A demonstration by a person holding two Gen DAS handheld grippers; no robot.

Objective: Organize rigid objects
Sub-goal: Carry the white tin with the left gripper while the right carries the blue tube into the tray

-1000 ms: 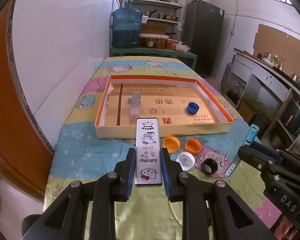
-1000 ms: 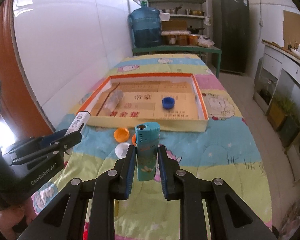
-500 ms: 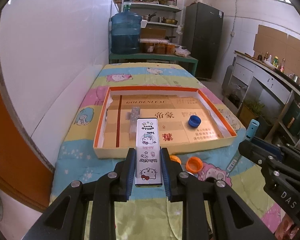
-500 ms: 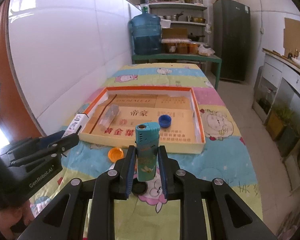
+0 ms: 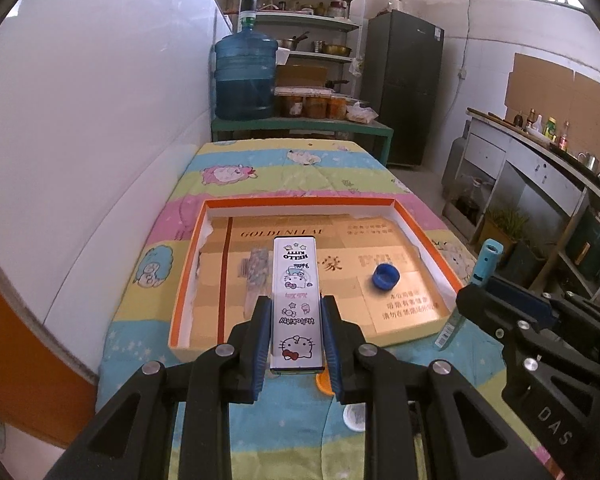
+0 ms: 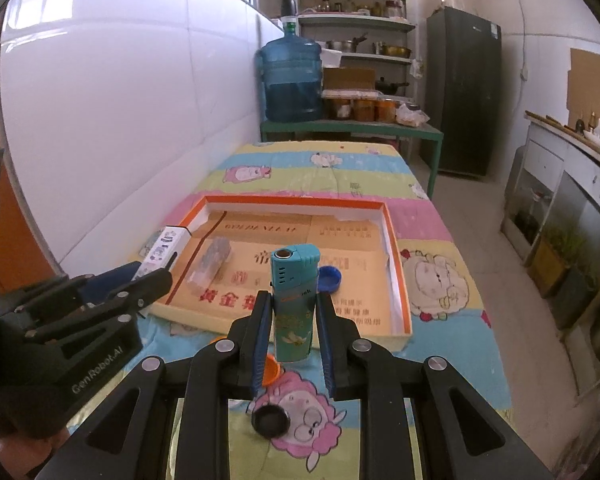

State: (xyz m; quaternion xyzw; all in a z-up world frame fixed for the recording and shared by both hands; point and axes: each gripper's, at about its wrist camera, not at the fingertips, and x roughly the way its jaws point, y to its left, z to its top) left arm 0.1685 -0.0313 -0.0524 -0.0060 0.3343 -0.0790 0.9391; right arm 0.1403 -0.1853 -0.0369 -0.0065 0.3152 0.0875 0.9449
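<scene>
Nearest the cameras, the left tongs pinch a Hello Kitty case and the right tongs pinch a teal lighter, both above the counter's caps. Beyond lies the orange-rimmed box; next, I think, lower each inside and release.

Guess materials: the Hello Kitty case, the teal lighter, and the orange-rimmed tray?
Hello Kitty case, held in the left gripper: likely tin or glossy hard plastic; smooth printed face with sheen, crisp edges. Teal lighter, in the right gripper: moulded plastic with a printed lower body; a metal-looking nozzle ring on top. Tray: cardboard; matte printed floor, thin folded walls, white paper lining.
</scene>
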